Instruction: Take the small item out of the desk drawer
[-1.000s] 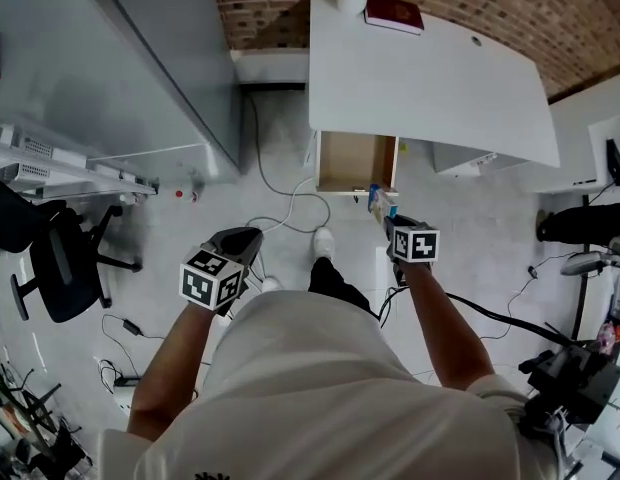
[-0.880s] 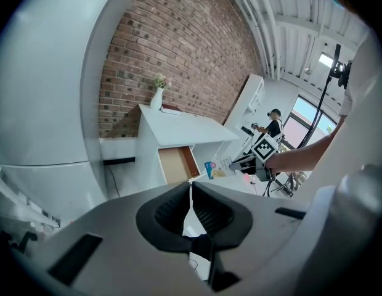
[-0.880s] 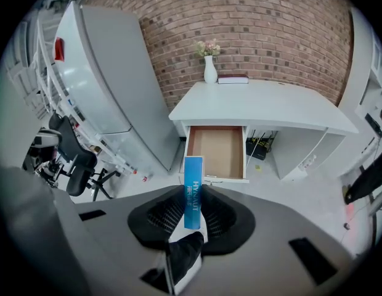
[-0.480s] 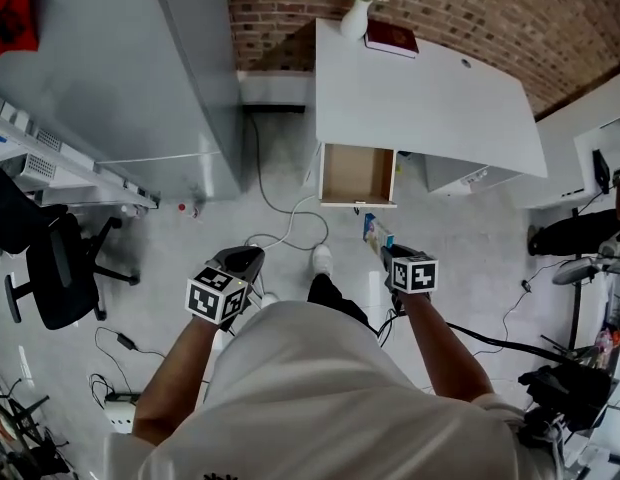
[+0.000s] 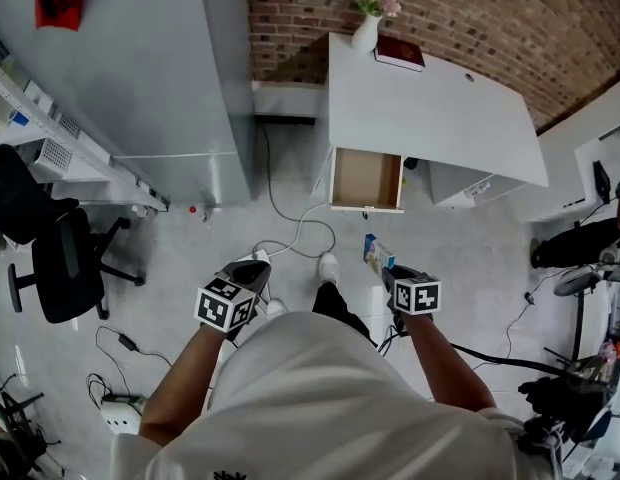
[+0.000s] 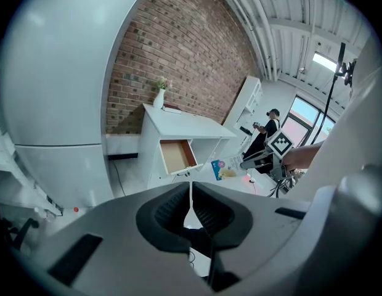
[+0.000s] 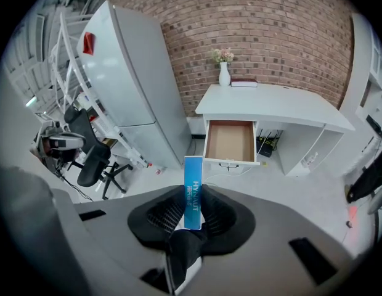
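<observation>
My right gripper [image 5: 388,271] is shut on a small blue box [image 5: 377,254], held upright between its pads [image 7: 169,213] over the floor, well short of the desk. In the right gripper view the box [image 7: 193,192] stands edge-on, with white print down its side. The white desk [image 5: 430,103] stands against the brick wall, and its wooden drawer [image 5: 367,179] hangs open with a bare bottom [image 7: 230,140]. My left gripper [image 5: 252,269] is shut with nothing between its jaws [image 6: 191,209]; it hovers above the floor, left of the person's leg.
A white vase with flowers [image 5: 367,30] and a red book [image 5: 400,53] sit on the desk's far edge. A tall grey cabinet [image 5: 140,68] fills the left. A black office chair [image 5: 52,258] and loose cables [image 5: 290,233] lie on the floor.
Both grippers have drawn back from the desk along with the person, so the open drawer now lies farther off. The blue box has stayed in the right gripper.
</observation>
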`<state>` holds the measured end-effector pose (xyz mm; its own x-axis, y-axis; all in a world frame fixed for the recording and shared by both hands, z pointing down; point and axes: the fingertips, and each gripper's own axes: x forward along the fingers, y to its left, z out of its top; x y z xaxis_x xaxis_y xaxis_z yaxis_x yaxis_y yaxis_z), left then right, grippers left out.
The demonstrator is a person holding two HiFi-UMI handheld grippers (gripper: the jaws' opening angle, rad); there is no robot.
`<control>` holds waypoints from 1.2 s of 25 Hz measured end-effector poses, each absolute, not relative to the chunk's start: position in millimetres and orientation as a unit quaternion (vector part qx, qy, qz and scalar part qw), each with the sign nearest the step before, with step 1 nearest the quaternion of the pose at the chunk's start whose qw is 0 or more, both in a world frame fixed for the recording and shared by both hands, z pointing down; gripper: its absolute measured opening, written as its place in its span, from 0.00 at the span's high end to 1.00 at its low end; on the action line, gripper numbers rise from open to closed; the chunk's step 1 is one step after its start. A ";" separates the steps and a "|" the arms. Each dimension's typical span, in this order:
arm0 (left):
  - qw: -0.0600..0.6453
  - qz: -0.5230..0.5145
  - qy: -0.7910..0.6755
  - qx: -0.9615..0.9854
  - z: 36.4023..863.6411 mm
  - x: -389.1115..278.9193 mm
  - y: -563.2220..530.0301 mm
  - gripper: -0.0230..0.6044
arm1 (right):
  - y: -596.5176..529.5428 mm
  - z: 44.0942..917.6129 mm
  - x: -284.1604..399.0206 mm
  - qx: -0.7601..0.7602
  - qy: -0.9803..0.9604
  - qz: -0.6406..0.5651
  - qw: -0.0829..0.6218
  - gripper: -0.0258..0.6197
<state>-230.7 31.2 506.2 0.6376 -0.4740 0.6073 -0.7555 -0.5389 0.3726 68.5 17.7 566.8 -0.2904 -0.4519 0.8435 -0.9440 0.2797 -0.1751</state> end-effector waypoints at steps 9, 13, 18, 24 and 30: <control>0.323 0.221 -0.364 0.846 518.1 -243.3 65.4 0.91 | 57.9 568.3 52.1 0.484 -0.722 0.359 0.339 0.80; 0.320 0.219 -0.361 0.848 517.1 -241.3 71.9 0.91 | 71.7 566.4 50.7 0.484 -0.723 0.359 0.338 0.80; 0.321 0.215 -0.358 0.850 515.3 -239.4 75.0 0.91 | 78.6 560.7 48.2 0.484 -0.724 0.358 0.338 0.80; 0.319 0.215 -0.356 0.851 518.5 -235.5 76.4 0.91 | 79.8 560.7 47.9 0.481 -0.727 0.355 0.337 0.80; 0.321 0.217 -0.357 0.850 519.3 -237.9 76.5 0.91 | 80.4 560.3 47.2 0.481 -0.727 0.356 0.337 0.80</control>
